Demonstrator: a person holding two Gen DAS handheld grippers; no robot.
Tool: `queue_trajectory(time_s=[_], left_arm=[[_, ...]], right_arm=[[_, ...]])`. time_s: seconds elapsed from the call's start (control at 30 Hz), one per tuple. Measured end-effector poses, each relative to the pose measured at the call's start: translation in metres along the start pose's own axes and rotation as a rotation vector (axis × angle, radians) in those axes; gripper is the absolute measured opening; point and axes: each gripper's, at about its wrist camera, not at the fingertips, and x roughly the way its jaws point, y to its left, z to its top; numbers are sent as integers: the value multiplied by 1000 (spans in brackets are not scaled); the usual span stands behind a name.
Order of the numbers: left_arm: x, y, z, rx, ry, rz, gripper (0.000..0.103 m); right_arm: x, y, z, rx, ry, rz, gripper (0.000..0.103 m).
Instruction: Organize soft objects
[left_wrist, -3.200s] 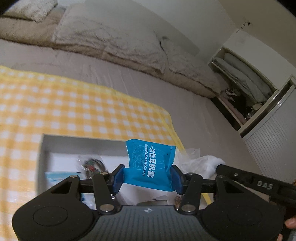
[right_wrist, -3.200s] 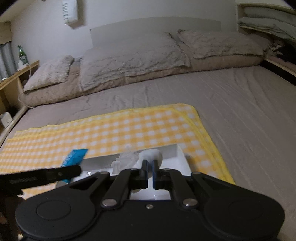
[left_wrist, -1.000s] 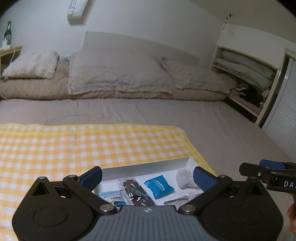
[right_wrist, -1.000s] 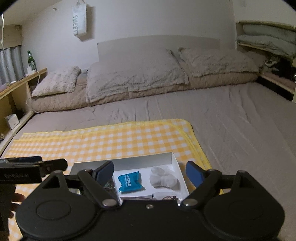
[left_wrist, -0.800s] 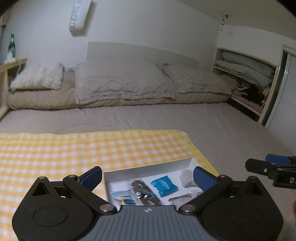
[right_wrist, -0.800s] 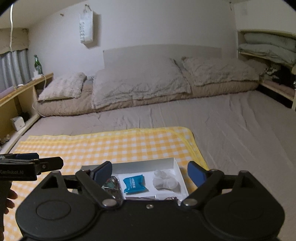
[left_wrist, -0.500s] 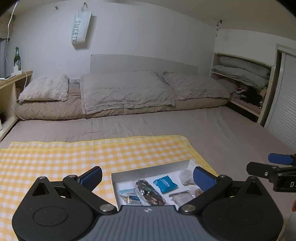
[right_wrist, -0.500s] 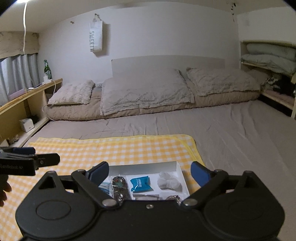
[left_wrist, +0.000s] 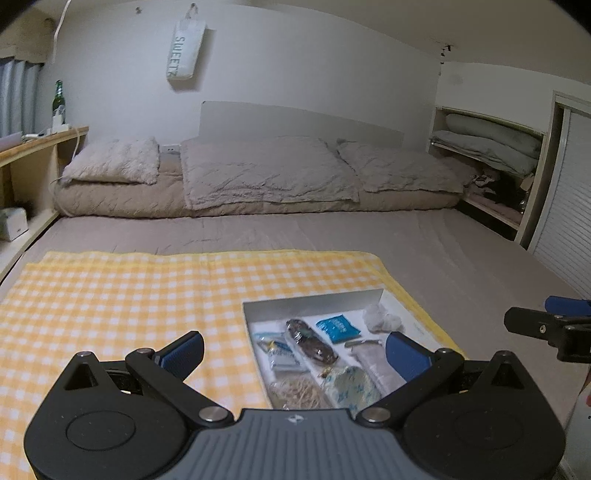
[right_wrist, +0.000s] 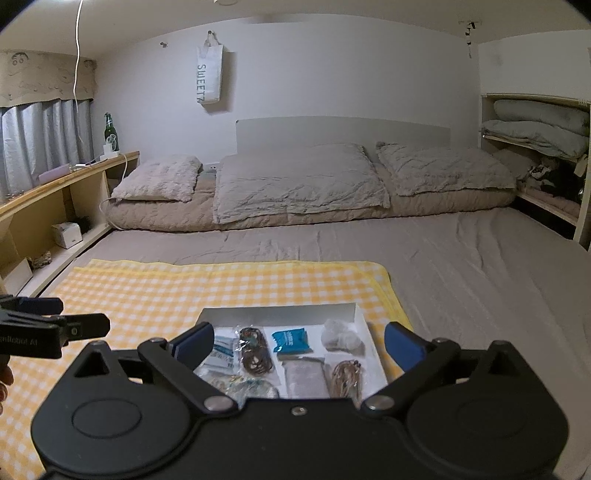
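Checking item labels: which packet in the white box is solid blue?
The blue packet in the box's far row, between the dark bundle and the white wad.

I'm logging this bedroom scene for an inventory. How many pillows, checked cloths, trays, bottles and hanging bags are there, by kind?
Pillows: 3
Checked cloth: 1
Tray: 1
Green bottle: 1
Hanging bag: 1
Total: 7

Blue packet (left_wrist: 338, 328) now lies in tray (left_wrist: 314, 304); both grippers backed away
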Motion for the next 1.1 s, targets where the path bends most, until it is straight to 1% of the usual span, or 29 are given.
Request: queue_trajectory(time_s=[0.1, 0.23, 0.37, 0.5, 0.87, 1.1], left_arm=[[-7, 6, -9, -9, 5, -1, 103], [-16, 10, -19, 17, -1, -12, 103], [-21, 9, -27, 52, -4, -2, 103], [-25, 11, -36, 52, -5, 8, 103], [-27, 9, -50, 75, 1, 29, 103], [-28, 11, -53, 81, -5, 40, 103]], right_arm=[[-4, 7, -13, -6, 4, -12, 100], [-8, 16, -29, -14, 7, -17, 102], [-14, 23, -39, -9, 3, -17, 103], [-18, 28, -49, -14, -3, -27, 103], [-23, 38, -62, -42, -14, -41, 103], [-23, 41, -64, -62, -15, -47, 103]])
